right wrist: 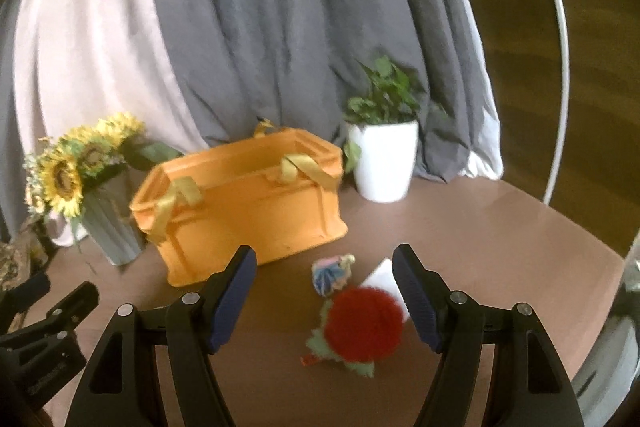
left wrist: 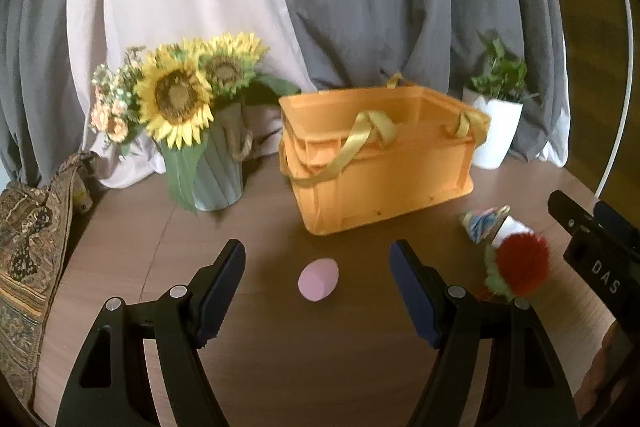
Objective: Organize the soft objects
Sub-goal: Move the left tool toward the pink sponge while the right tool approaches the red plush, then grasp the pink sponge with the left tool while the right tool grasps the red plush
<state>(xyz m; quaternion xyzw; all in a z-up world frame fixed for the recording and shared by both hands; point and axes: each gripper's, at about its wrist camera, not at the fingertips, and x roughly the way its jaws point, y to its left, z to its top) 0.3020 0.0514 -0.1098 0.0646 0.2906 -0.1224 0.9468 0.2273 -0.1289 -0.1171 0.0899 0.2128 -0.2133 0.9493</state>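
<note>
An orange crate with yellow ribbon handles stands on the brown table; it also shows in the right wrist view. A pink egg-shaped sponge lies on the table between the fingers of my open left gripper. A red fuzzy pompom with green leaves lies between the fingers of my open right gripper; it also shows in the left wrist view. A small blue-pink cloth toy and a white soft item lie just behind the pompom. Both grippers are empty.
A sunflower bouquet in a grey-green vase stands left of the crate. A white potted plant stands to its right. A patterned cushion lies at the table's left edge. Grey and white curtains hang behind.
</note>
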